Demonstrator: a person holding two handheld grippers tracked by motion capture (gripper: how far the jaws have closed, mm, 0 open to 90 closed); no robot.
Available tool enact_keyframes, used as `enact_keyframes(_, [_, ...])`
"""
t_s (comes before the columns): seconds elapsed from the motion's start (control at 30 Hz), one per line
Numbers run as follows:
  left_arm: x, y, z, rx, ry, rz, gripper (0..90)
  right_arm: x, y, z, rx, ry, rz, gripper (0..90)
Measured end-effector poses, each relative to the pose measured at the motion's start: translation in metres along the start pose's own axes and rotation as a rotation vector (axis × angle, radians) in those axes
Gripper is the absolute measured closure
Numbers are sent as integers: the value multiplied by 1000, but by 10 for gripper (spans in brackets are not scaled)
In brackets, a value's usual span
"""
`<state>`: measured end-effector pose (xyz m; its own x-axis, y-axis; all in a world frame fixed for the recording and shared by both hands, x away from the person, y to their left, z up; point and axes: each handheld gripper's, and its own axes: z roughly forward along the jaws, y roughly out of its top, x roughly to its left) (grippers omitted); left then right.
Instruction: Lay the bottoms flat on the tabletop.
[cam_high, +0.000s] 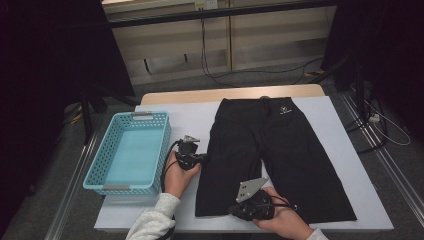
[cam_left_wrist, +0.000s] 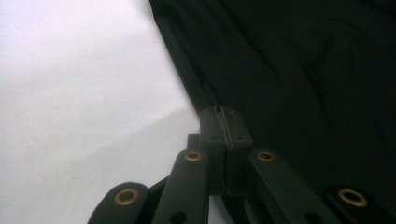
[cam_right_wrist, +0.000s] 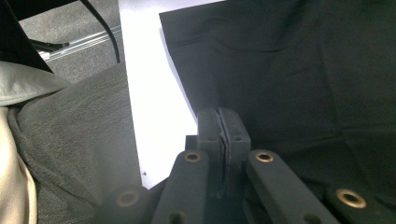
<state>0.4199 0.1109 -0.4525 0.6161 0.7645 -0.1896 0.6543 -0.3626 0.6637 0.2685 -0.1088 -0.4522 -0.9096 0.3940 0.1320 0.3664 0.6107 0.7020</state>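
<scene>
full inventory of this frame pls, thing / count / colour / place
shorts: 1, black with a small white logo at the waistband, spread flat on the sheet, legs toward the person
basket: 1, light blue, perforated walls, left part of the table, beside the shorts
sheet: 1, white, covering most of the table
table: 1, light wood, its far edge showing beyond the sheet
cables: several, black, on the grey floor behind the table
left claw: 1, black, shut on the left side edge of the shorts
right claw: 1, black, shut on the near hem of the left leg
hands: 2, grey sleeves, one holding each claw
</scene>
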Motion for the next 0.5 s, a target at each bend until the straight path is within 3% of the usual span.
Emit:
enact_keyframes(0.23, [2,1,-8,-7,2,-25,899,1,0,0,-3,1,-2,896])
enact_keyframes(0.5, [2,-1,-12,-5,7,-24,900,3,1,0,-6,21,-10,897])
